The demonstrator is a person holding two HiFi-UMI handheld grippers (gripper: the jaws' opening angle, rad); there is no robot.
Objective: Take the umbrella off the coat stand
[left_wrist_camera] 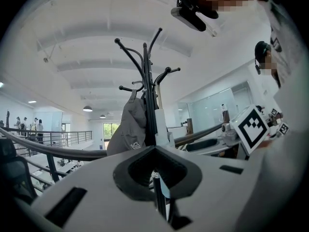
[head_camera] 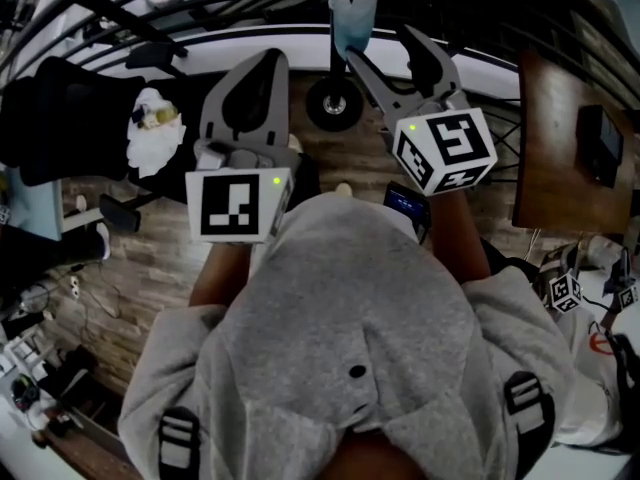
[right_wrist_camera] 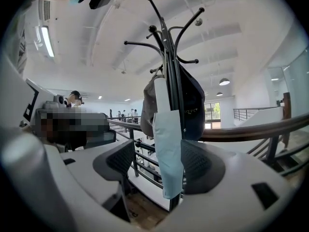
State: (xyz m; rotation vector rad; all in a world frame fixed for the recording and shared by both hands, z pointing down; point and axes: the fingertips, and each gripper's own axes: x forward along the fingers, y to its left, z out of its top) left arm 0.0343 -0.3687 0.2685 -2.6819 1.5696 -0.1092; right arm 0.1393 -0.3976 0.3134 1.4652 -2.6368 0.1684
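Head view: my left claw (head_camera: 245,88) is clenched and empty. Beside it, my right claw (head_camera: 382,46) is released, its jaws spread toward the pale blue umbrella (head_camera: 354,13) by the coat stand (head_camera: 333,103).

Left gripper view: my jaws are together. The stand's pole rises beyond them, with a grey cap (left_wrist_camera: 129,127) hanging on it.

Right gripper view: my jaws are apart. The umbrella hangs against the stand between them, and neither pad presses on it.

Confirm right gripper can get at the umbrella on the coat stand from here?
Likely yes. The right gripper has its jaws apart, and the pale blue umbrella hangs on the coat stand right in line with the gap, nothing in between.
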